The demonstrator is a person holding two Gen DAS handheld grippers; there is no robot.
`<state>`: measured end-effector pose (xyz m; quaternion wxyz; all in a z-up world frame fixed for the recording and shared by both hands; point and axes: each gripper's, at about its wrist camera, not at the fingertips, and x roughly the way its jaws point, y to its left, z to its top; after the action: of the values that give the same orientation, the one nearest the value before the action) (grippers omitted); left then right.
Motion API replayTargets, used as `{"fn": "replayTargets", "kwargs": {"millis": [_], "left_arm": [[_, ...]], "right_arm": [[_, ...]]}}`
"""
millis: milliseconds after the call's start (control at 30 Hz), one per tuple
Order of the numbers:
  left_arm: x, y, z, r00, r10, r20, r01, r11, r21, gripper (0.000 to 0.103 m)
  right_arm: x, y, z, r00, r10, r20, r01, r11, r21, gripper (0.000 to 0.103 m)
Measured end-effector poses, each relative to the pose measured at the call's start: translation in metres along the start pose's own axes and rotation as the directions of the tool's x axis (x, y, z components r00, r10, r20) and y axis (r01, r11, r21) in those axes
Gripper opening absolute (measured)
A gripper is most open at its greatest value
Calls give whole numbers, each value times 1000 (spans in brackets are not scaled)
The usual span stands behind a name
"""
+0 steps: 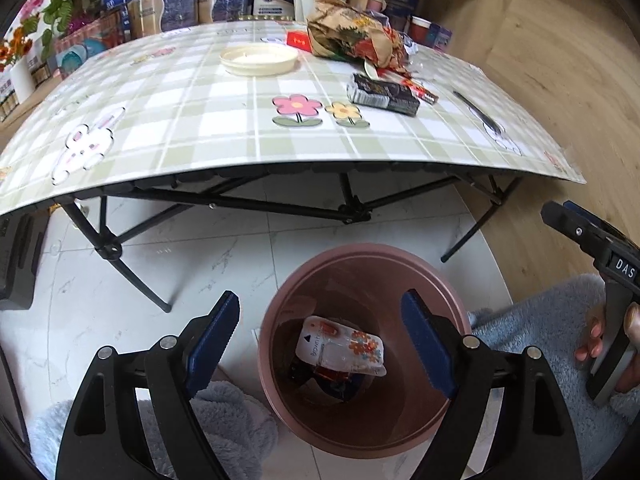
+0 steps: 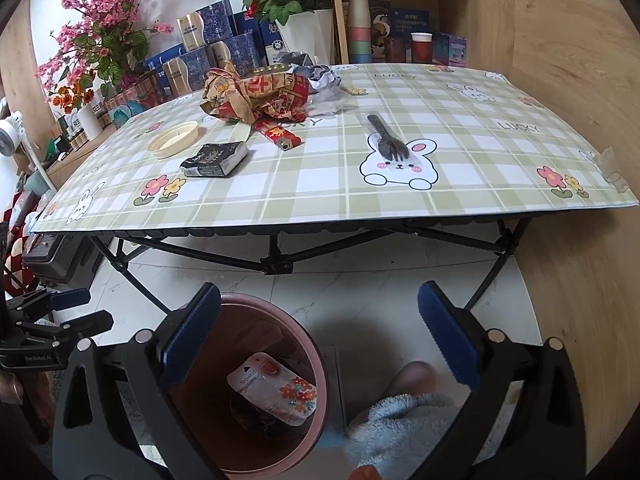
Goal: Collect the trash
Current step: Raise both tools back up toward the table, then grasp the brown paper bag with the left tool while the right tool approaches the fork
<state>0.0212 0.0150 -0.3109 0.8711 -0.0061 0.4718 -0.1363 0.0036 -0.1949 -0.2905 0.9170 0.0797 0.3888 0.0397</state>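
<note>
Trash bin [image 1: 362,356], pinkish-brown, stands on the white floor just in front of the surface [image 1: 192,120], w/ a white pouch [image 1: 340,346] inside it, flower print, "Brown" readable on it. Left tool [image 1: 320,344] hangs over the bin, jaws wide apart, nothing between the pads. Left-wrist view only: right tool's body at far right edge, label "DAS", fingers [image 1: 592,340] of a hand wrapped round its handle. Right-wrist view only: left tool's side at far left, "GenRobot.AI" on it; right tool [image 2: 320,340] also spread open & empty, bin under its left pad, fluffy blue sleeve [image 2: 400,420] below.

On the surface, left to right in right-wrist view: cream lid [image 2: 173,140], black snack pack [image 2: 214,159], crumpled brown paper bag [image 2: 256,96], red wrapper [image 2: 278,136], black plastic fork [image 2: 386,138] lying on a bunny print. Cloth reads "LUCKY" in several spots. Fork is only a thin dark strip in left-wrist view.
</note>
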Motion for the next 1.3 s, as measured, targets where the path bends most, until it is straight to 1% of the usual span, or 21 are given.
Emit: {"fn": "replayTargets", "kwargs": {"millis": [100, 167, 267, 367, 500, 600, 667, 733, 800, 867, 967, 1067, 1100, 1133, 1167, 1200, 1233, 1300], "left_arm": [[-8, 0, 12, 1000, -10, 24, 10, 1000, 0, 81], [-14, -5, 30, 999, 6, 47, -8, 999, 39, 81], [-22, -9, 61, 997, -8, 75, 5, 999, 48, 81], [-27, -12, 108, 994, -33, 106, 33, 999, -1, 81], [-15, -14, 163, 990, -84, 109, 93, 992, -88, 81], [8, -20, 202, 990, -108, 95, 122, 979, -162, 80], [25, -28, 223, 989, -123, 83, 137, 970, -202, 78], [46, -35, 243, 989, -131, 72, 145, 958, -247, 78], [65, -38, 258, 990, -128, 55, 139, 948, -286, 78], [83, -37, 268, 993, -112, 32, 116, 939, -325, 78], [108, -29, 278, 1000, -27, -2, 24, 919, -394, 74], [121, -23, 283, 1000, -4, -11, -1, 901, -433, 74], [123, -21, 284, 1000, -9, -3, 7, 898, -441, 74], [124, -20, 285, 1000, -18, 8, 20, 895, -446, 70], [124, -19, 285, 999, -27, 17, 32, 895, -444, 64], [122, -21, 286, 999, -29, 26, 37, 902, -430, 52], [119, -22, 286, 1000, -14, 28, 24, 909, -417, 44], [111, -20, 286, 998, -44, 54, 62, 914, -401, 42]], "right_arm": [[-2, 0, 8, 1000, 5, 2, -5, 1000, -5, 97], [-3, -2, 14, 1000, 14, 11, -14, 1000, -2, 97], [-3, -9, 29, 1000, 12, 22, -13, 1000, 26, 97], [-2, -22, 49, 999, 4, 40, -8, 996, 84, 97], [5, -39, 71, 998, -32, 57, 23, 988, 151, 97], [12, -52, 83, 995, -43, 87, 25, 981, 194, 97], [19, -61, 87, 995, -27, 99, 4, 974, 227, 97], [27, -65, 90, 995, -16, 102, -9, 972, 236, 97], [32, -67, 92, 994, -3, 106, -21, 974, 226, 97], [37, -69, 93, 994, 2, 113, -26, 975, 219, 97], [40, -70, 91, 992, 4, 125, -30, 977, 209, 97], [46, -75, 87, 993, 19, 117, -43, 976, 212, 97], [49, -77, 86, 994, 30, 107, -52, 975, 214, 97], [50, -77, 85, 995, 27, 96, -47, 976, 211, 97], [52, -77, 85, 996, 13, 86, -30, 980, 198, 97], [53, -76, 85, 996, 6, 84, -21, 982, 186, 97], [53, -75, 85, 997, 3, 82, -18, 984, 175, 97], [52, -75, 85, 996, 8, 85, -22, 985, 171, 97]]}}
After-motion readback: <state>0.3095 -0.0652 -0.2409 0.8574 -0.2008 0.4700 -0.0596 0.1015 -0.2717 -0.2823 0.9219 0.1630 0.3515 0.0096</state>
